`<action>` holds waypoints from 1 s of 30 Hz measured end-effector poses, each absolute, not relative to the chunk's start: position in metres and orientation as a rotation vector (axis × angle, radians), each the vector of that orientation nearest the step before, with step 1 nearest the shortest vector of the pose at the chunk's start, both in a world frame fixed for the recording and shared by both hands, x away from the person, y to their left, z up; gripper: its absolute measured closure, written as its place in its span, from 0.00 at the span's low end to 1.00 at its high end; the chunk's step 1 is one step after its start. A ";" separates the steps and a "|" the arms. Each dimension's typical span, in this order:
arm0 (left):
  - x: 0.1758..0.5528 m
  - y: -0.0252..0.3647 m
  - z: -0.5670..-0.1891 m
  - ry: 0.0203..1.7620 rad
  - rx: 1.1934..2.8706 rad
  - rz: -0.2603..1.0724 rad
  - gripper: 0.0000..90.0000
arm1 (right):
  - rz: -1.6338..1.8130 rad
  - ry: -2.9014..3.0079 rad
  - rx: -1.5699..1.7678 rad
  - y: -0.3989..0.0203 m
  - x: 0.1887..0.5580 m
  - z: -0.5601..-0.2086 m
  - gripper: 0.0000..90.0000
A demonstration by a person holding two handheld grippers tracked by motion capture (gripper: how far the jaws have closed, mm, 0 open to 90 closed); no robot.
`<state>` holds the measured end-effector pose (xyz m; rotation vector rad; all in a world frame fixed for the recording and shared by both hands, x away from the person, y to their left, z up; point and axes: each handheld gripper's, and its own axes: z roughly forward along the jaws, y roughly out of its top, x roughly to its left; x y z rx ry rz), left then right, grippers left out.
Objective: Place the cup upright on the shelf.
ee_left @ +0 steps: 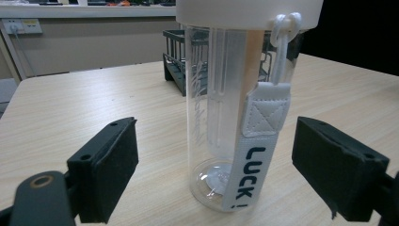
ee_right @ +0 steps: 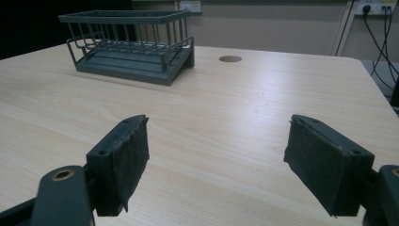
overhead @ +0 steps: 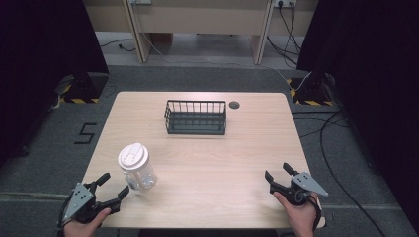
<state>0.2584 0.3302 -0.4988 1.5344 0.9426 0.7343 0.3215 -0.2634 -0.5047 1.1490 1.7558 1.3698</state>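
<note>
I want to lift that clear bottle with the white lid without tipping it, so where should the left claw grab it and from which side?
Grip the clear bottle on its straight cylindrical wall, about mid-height, below the white lid. Come in level from the near side, where the left claw already stands open with a jaw on either side. The bottle stands upright, so a horizontal pinch suits it. Probably keep the pads off the hanging strap.

Clear bottle (ee_left: pixel 226 113) upright between spread hand-held gripper (ee_left: pixel 214 174) jaws, untouched

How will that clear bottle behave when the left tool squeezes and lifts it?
The bottle looks empty, so probably light. Its smooth clear wall may slip. Standing tall on a narrow base, it could tip if nudged; its strap hangs loose and would likely swing.
</note>
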 end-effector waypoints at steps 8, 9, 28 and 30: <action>0.261 0.325 -0.495 0.922 1.532 0.723 0.16 | 1.410 1.713 1.186 -0.267 0.315 -0.504 0.25; 0.261 0.325 -0.495 0.922 1.532 0.723 0.16 | 1.410 1.713 1.186 -0.267 0.315 -0.504 0.25; 0.282 0.305 -0.478 0.884 1.567 0.703 0.16 | 1.421 1.699 1.203 -0.271 0.312 -0.503 0.25; 0.284 0.305 -0.477 0.883 1.570 0.701 0.16 | 1.422 1.699 1.204 -0.271 0.312 -0.503 0.25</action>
